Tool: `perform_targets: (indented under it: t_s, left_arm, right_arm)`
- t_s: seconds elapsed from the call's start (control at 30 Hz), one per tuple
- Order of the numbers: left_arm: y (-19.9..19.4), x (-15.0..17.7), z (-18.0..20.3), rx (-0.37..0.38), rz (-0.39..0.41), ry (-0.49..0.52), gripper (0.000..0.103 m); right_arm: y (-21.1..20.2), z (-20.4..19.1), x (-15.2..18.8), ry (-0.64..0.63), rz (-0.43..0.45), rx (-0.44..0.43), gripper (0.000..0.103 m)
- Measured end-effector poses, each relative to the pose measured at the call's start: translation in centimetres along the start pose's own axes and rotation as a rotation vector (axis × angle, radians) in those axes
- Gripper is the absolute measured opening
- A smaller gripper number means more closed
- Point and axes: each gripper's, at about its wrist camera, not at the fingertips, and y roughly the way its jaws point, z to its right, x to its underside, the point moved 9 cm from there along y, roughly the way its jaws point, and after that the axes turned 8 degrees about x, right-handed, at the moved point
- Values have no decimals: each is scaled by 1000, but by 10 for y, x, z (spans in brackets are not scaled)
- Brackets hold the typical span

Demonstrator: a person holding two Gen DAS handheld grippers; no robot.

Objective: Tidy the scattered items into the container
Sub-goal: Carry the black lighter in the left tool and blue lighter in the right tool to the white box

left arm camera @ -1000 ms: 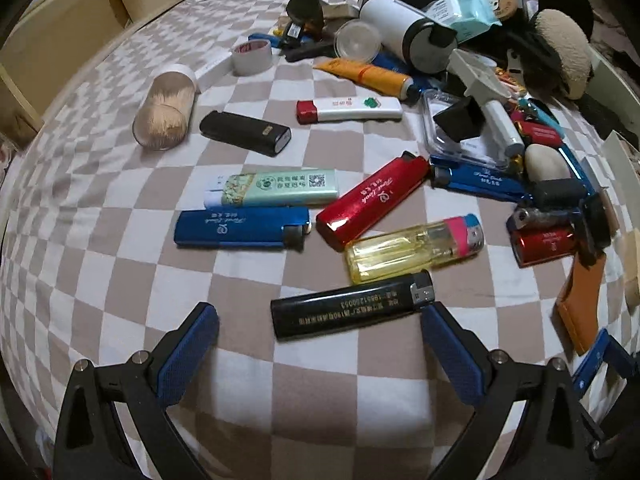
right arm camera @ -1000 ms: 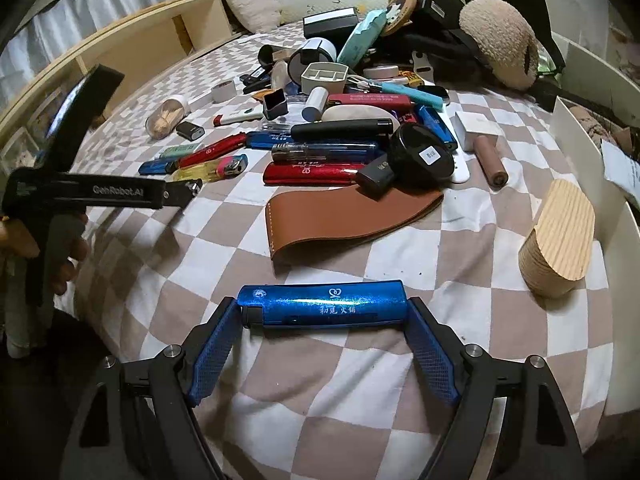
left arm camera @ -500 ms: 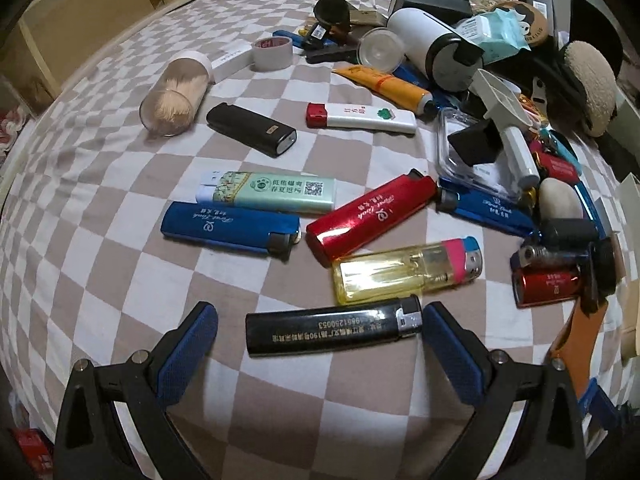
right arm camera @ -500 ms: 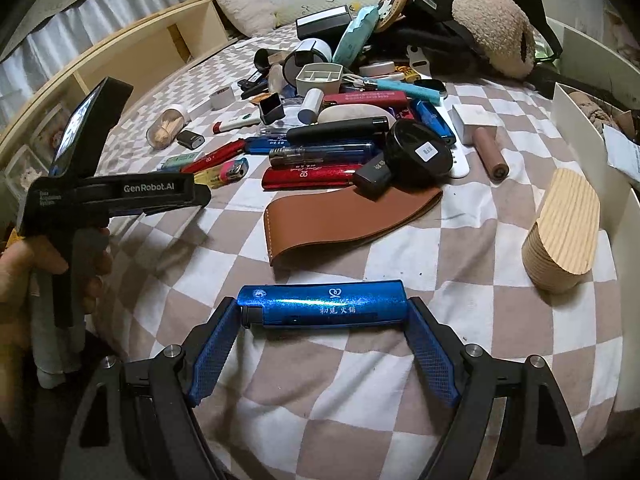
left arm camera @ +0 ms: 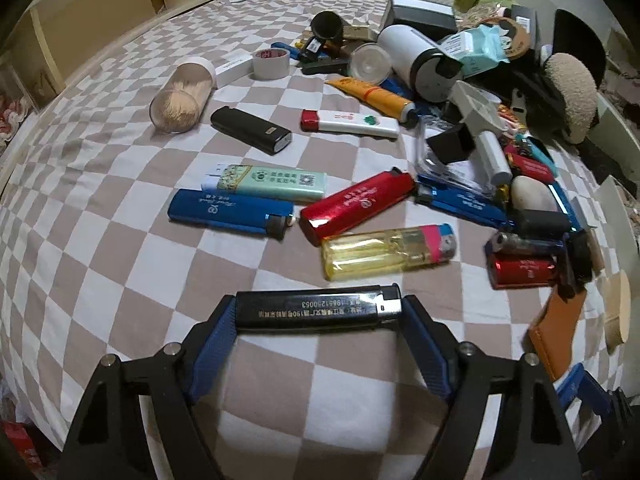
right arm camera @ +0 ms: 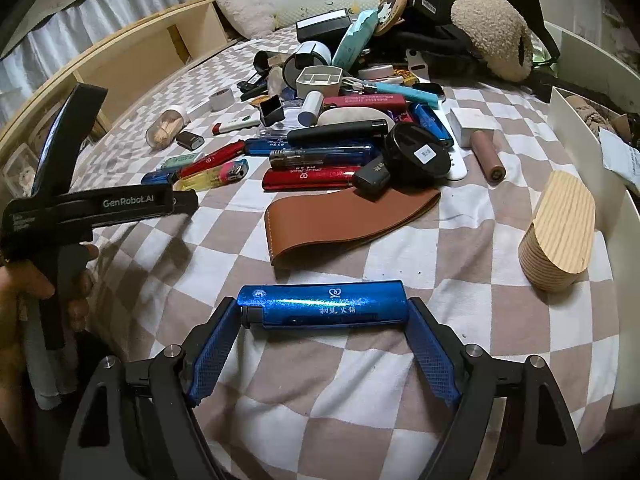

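Left tool: closed on the black lighter, gripping it end to end across its length, one blue pad at each short end.
Black lighter position: held crosswise just above the checkered bedspread, nearest of the row of lighters; the yellow lighter lies just beyond it, apart from it.
Left risk: an end-to-end grip gives the pads only the small end faces, so the lighter may pivot or drop out if the tool swings fast; the metal head end looks uneven, which could let that pad slide.
Left hand pose: seen from the right wrist view, the hand wraps the tool's handle at the bed's near left edge, the tool tilted steeply down toward the bedspread.
Right tool: closed on the blue lighter, also gripped by its two ends.
Blue lighter position: held clear of the bedspread, near the brown leather sleeve.
Right risk: the glossy casing could slip; a carry toward the white container at the right must clear the wooden block standing just beside its wall.
Right pose: pitched down, jaws level across the frame; its hand is out of view.
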Motion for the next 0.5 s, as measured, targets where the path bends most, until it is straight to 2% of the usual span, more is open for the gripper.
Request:
perform_targets:
  t_s: [0.17, 0.3, 0.5]
  left_arm:
    - [-9, 5, 17, 73, 19, 8, 81]
    - [-21, 7, 30, 98, 55, 26, 81]
    - [-48, 0, 51, 145, 130, 43, 81]
  right_arm:
    - [-4, 1, -1, 15, 3, -18, 83]
    - [-11, 4, -6, 51, 6, -50, 83]
    - [-36, 16, -21, 101, 63, -70, 83]
